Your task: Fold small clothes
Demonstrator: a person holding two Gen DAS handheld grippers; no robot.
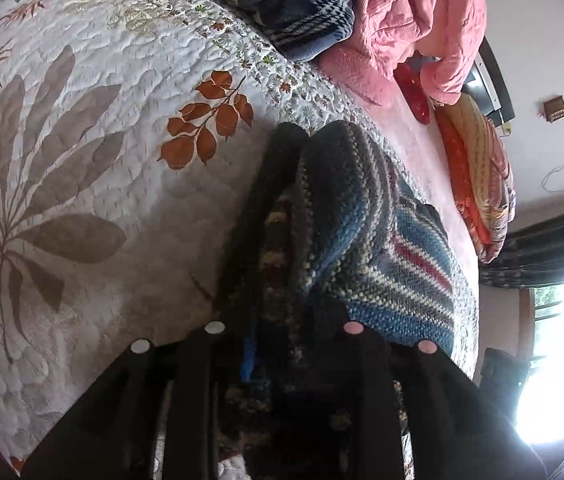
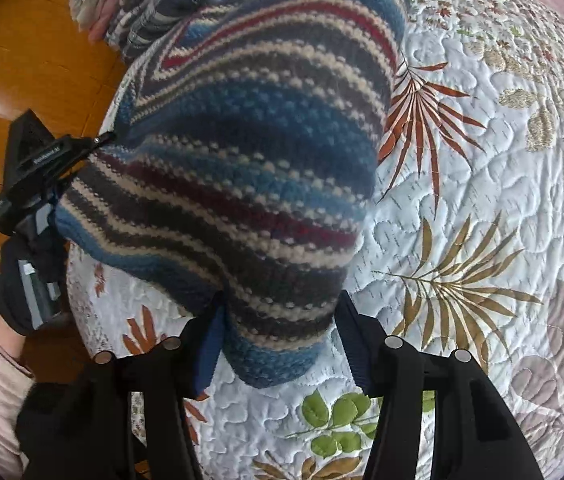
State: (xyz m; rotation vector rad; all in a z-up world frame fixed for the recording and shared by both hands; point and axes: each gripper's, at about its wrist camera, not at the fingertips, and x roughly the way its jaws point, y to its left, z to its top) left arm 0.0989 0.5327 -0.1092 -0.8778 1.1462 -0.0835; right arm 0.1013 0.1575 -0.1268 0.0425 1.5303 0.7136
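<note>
Left tongs (image 2: pixel 100 142) clamp the striped knit (image 2: pixel 250 168); right tongs (image 2: pixel 278 344) gape, apparently not gripping.

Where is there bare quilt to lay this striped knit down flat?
Free: the quilt left of the striped knit, around the big grey leaf print, and in the right wrist view beside the palm prints. Crowded: the plaid blanket and pink bedding at the far edge.

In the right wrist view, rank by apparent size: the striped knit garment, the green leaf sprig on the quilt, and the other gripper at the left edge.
1. striped knit garment, by far the largest, though nearness to the lens inflates it.
2. left gripper body.
3. green leaf sprig.
The last two look close, so that ranking is unsure.
</note>
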